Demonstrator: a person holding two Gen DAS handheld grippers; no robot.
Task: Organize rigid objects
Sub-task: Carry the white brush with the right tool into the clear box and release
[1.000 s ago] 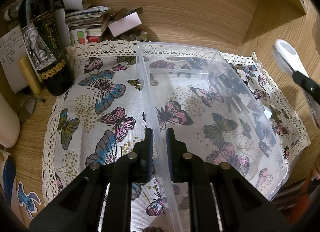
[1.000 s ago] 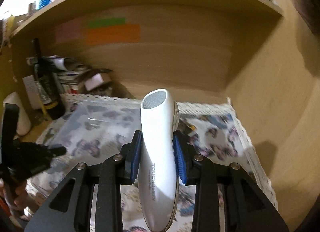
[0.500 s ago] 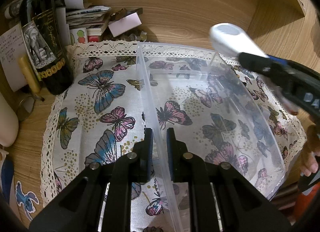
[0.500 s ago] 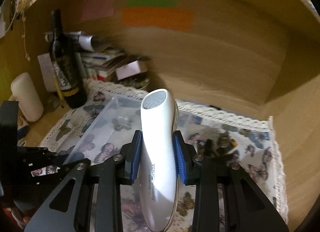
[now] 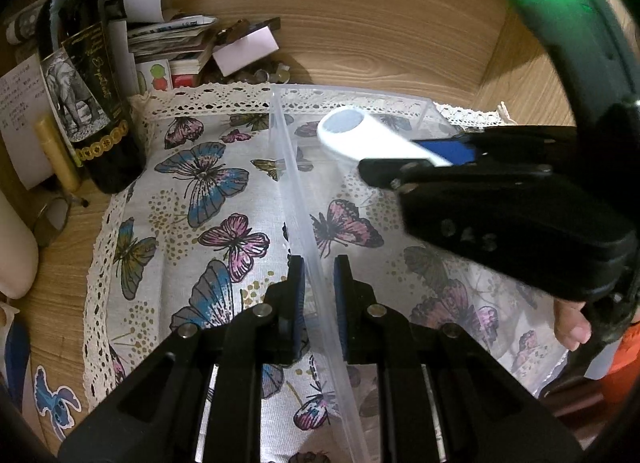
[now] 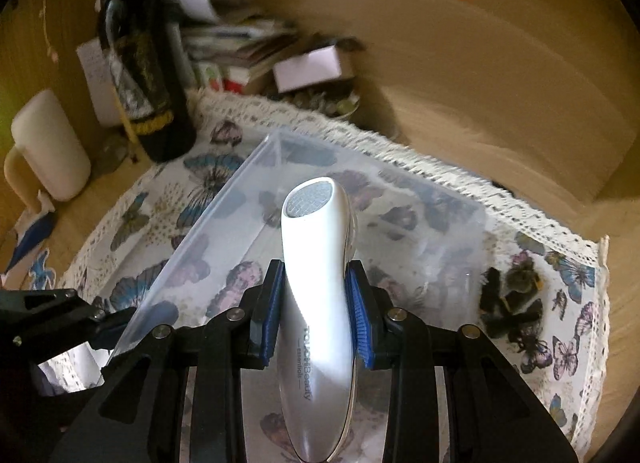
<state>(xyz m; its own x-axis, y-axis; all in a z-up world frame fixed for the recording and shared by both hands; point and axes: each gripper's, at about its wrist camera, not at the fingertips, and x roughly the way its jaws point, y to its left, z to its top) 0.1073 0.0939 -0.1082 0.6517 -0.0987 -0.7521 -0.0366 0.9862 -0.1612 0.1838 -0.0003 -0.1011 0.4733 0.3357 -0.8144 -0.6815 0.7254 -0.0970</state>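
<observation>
White, glossy and smoothly curved, the handheld device (image 6: 316,287) is clenched between the blue ribbed pads (image 6: 357,317) of the right gripper (image 6: 316,313). Its long axis runs toward 12 o'clock in the right wrist view, mesh head foremost, over the clear plastic box (image 6: 452,219). That thin-walled box sits on a lace-edged butterfly cloth (image 5: 188,191). The left gripper (image 5: 318,303) pinches the box's left wall. A dark glass bottle (image 5: 86,95) stands at 10 o'clock.
</observation>
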